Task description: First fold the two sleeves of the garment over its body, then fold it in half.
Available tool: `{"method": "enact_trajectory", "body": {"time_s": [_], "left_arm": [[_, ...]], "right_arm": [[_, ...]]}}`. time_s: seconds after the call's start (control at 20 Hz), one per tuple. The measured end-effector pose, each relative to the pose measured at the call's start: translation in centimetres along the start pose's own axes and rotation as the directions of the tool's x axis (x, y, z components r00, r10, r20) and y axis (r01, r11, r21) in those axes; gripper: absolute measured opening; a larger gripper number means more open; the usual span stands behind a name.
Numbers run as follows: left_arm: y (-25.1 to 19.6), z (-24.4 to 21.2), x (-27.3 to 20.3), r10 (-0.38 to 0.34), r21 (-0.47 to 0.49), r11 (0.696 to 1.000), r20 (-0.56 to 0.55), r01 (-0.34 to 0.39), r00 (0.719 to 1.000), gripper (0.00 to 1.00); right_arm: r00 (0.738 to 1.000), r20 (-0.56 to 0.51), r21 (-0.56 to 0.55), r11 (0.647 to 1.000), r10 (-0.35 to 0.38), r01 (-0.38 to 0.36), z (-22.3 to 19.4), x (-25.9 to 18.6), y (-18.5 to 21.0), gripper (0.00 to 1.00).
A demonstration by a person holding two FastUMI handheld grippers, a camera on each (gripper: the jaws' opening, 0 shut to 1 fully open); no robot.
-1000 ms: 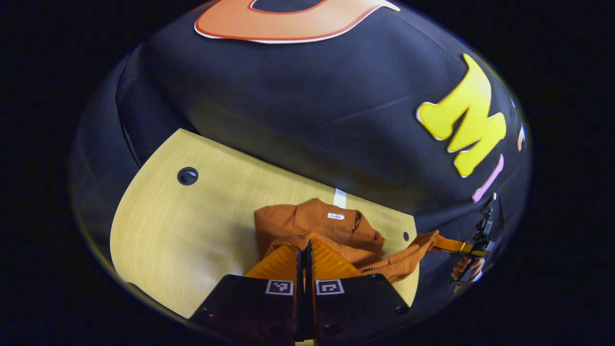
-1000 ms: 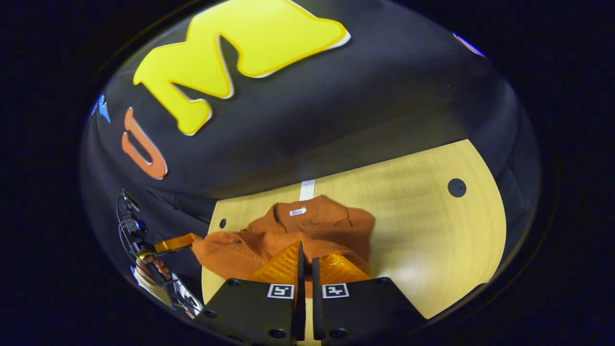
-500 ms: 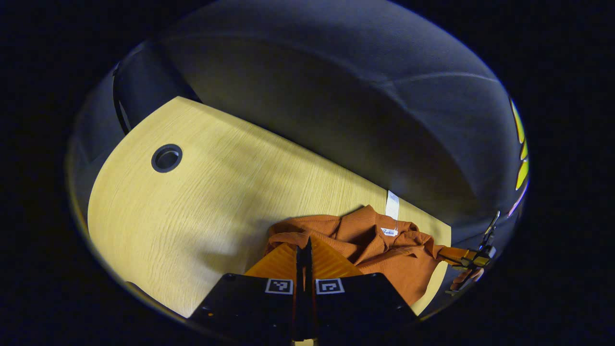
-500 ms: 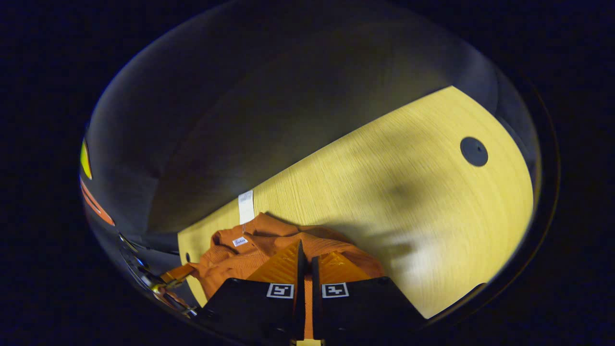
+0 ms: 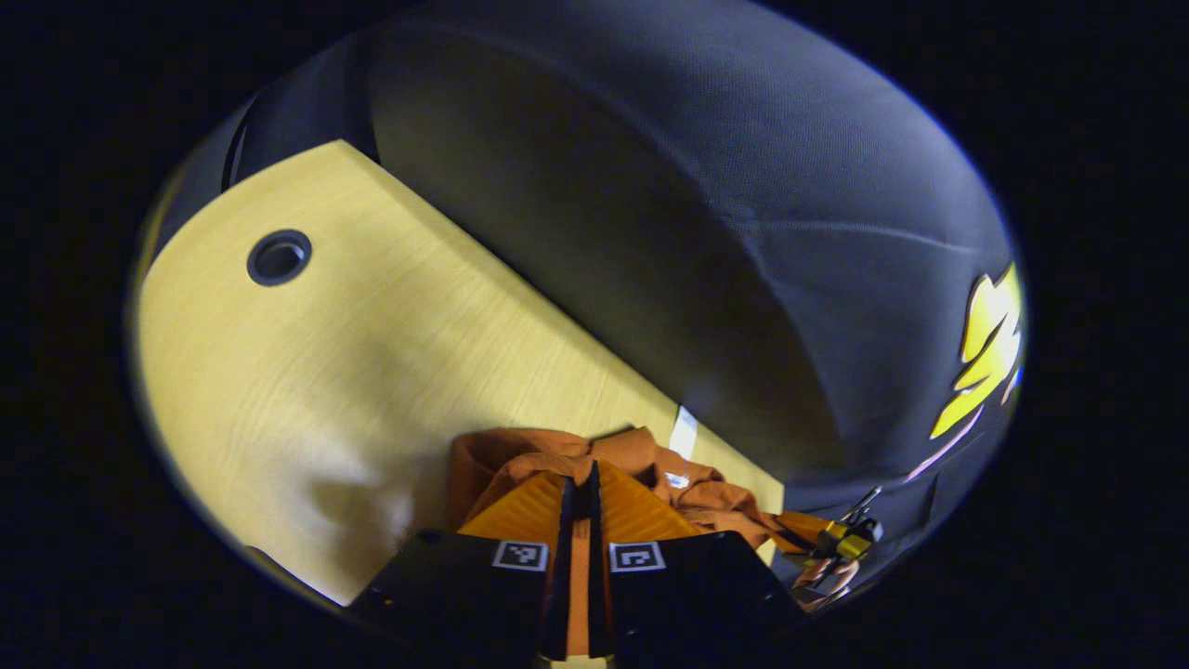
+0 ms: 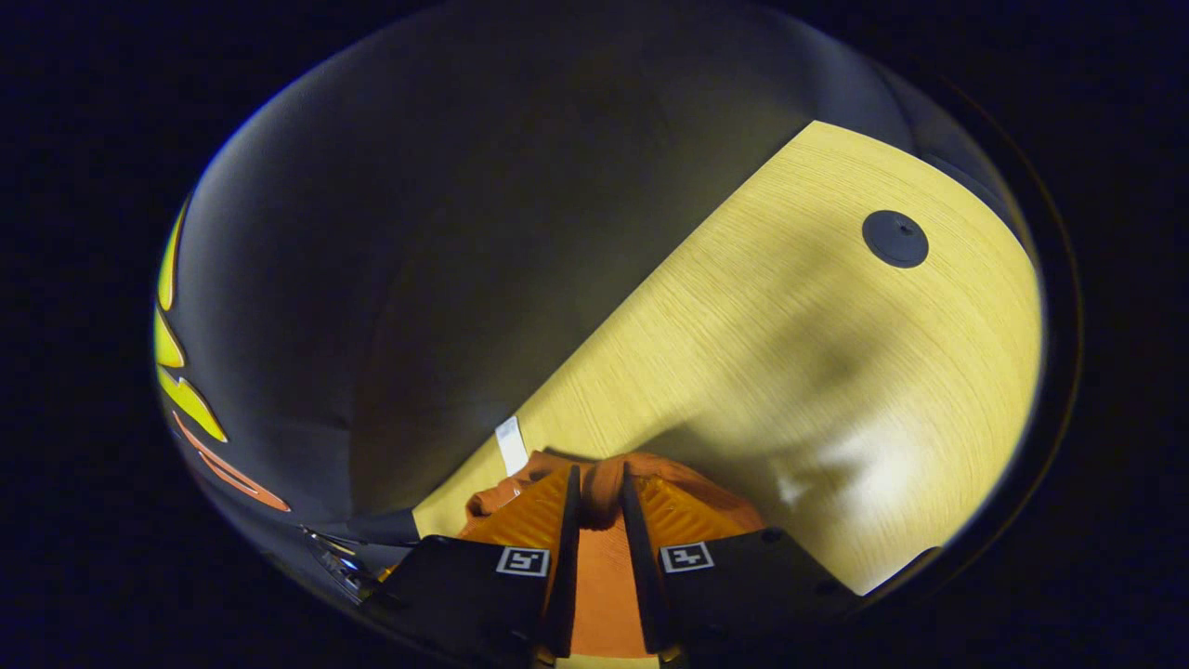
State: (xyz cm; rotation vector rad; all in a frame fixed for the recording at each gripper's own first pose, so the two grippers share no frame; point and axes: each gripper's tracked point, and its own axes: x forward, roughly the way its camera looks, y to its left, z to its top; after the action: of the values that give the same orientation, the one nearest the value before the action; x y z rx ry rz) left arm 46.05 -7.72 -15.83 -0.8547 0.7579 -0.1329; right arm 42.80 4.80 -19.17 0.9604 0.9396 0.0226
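While one orange knit garment [image 5: 650,474] lies bunched at lower centre on the wooden table [image 5: 307,372], left gripper [image 5: 578,502] pinches cloth; right gripper [image 6: 599,506] stands slightly apart around cloth. Two round table holes [image 5: 279,257].

Your own fingers are covering most of the garment

In the left gripper view your left gripper [image 5: 578,502] is hiding the near part of the orange garment [image 5: 641,460], and its small white label [image 5: 677,480] is showing too small to read. In the right gripper view your right gripper [image 6: 595,506] is masking the cloth's near part, so you cannot tell whether the fingers are pressing it.
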Motion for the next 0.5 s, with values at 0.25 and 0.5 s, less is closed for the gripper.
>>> {"method": "enact_trajectory", "body": {"time_s": [0.25, 0.5], "left_arm": [[-3.3, 0.0, 0.9, -0.172, -0.118, 0.978, 0.012, 0.173, 0.985, 0.6], [-2.9, 1.4, 1.5, -0.163, -0.151, 0.973, 0.086, 0.175, 0.983, 0.81]], "right_arm": [[0.999, 0.007, -0.025, 0.998, 0.052, -0.051, -0.3, -0.8, 2.0, 0.48], [0.98, 0.085, -0.089, 0.981, 0.177, -0.17, 0.1, -4.0, 7.0, 0.79]]}}
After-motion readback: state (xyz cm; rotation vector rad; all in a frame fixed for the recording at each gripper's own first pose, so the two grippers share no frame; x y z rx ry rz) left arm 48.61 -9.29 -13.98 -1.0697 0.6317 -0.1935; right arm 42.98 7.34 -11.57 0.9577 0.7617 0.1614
